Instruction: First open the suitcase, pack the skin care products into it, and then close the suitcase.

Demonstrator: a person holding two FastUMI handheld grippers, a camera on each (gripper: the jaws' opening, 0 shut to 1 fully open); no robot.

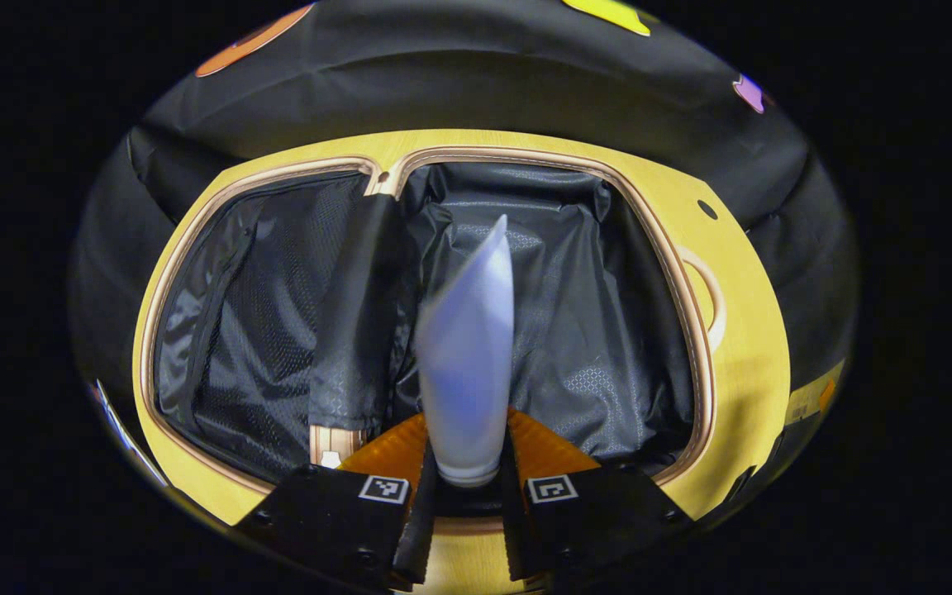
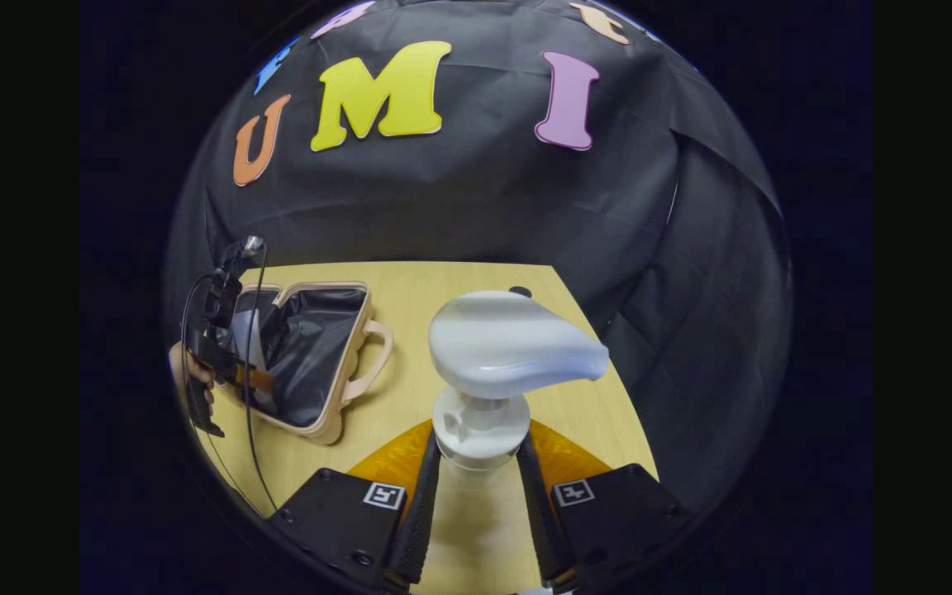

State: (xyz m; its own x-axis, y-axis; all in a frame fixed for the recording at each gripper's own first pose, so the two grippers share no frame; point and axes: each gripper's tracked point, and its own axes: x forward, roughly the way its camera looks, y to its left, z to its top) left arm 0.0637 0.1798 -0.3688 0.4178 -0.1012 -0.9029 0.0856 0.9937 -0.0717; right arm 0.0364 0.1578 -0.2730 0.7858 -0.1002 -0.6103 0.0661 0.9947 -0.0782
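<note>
Suitcase: since it (image 1: 220,330) lay unzipped near the tabletop's (image 2: 476,277) left edge, opening was judged done.
Left gripper (image 1: 466,479): clamped on a tube (image 1: 468,364) above the lining.
Right gripper (image 2: 476,496): clamped on a pump bottle (image 2: 509,347).
Left: packing, closing.

This is a recording booth, not a lived-in room. Black cloth (image 2: 476,190) hangs wrinkled behind and to the side of a pale wooden desk (image 2: 443,289), closing it in as wall, and it reaches down past the desk's edges. The desk has a round cable hole (image 1: 707,209) near its far corner. A handheld gripper (image 2: 224,330) with a trailing black cable (image 2: 249,413) is held by a hand (image 2: 191,372) over an open suitcase (image 2: 311,347), and square printed markers (image 2: 383,495) sit on the near fingers' mounts, all marks of a staged data-capture set.
</note>
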